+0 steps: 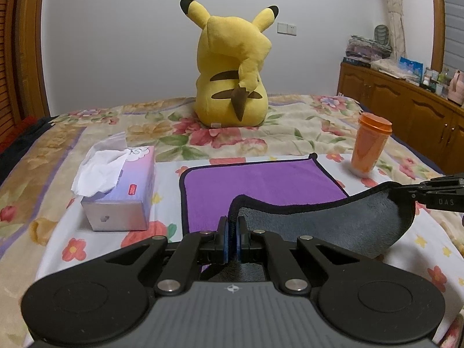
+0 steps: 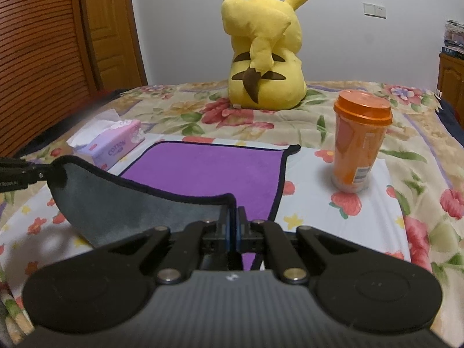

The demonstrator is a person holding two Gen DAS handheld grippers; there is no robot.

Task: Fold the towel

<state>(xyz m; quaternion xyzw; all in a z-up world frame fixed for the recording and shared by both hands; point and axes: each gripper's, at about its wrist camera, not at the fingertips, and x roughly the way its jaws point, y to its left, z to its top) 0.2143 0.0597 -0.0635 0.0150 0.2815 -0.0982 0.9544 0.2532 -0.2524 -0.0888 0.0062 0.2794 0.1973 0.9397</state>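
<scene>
Left wrist view is showing the towel point(image 1: 261, 182) lying on the bed point(image 1: 304, 127), purple face up, with its near edge being lifted so that the grey underside point(image 1: 333, 220) is turning toward the camera; the left hand-held gripper point(image 1: 233, 226) is clamped together on the near left corner, and the right hand-held gripper point(image 1: 411, 194) is coming in from the right edge, pinching the other near corner; the cloth is sagging between the two holds, so it is looking soft, light and limp, with a plush pile that should not be slipping easily; I am judging the bound corners to be the best places to hold, because the black hem is giving more body there. Right wrist view is showing the same towel point(image 2: 208, 168) from the other side, with the right hand-held gripper point(image 2: 233, 217) closed on its corner and the left hand-held gripper point(image 2: 43, 174) at the far left; this view is showing the label on the orange cup point(image 2: 359, 142) and the printed side of the tissue box point(image 2: 116, 145), while only the left view is showing the wooden cabinet point(image 1: 406, 101) along the wall.
</scene>
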